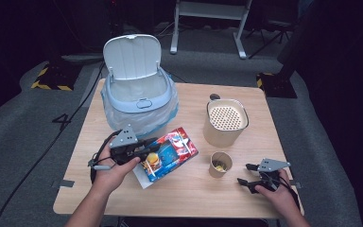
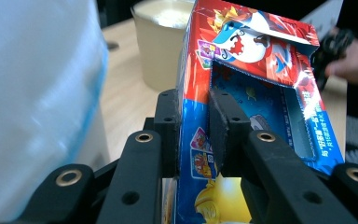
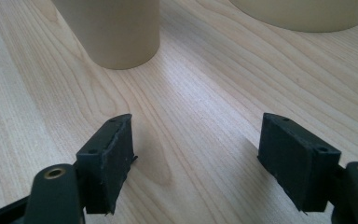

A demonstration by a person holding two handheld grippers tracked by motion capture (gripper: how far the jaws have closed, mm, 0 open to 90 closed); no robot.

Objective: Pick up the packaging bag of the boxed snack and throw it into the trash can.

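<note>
So the left gripper [image 2: 193, 126] has its jaws pinching one wall of a bright red and blue cardboard box [image 1: 170, 152]. It's glossy, with cartoon characters, a yellow figure low down and a cut-out window in the front that opens onto a blue inside; its top flap stands open. The box sits just in front of the bin, close against the bin's liner, and it looks tilted up off the table at the gripped end.

Biggest thing around is the pale blue bin [image 1: 139, 99], lid [image 1: 132, 56] flipped up at the back and a white bag liner [image 1: 163, 120] puffing out below the rim. It's right up against the box on the far side, so that's the crowded side. Right of the bin is a beige pitcher [image 1: 224, 122] with a perforated strainer top. In front of that pitcher, right of the box, stands a small paper cup [image 1: 220, 164] with something yellow in it.

The right gripper [image 1: 249, 174] rests low over the wooden table [image 1: 194, 194], well right of the bin and just past the cup, jaws spread apart with nothing between them.
</note>
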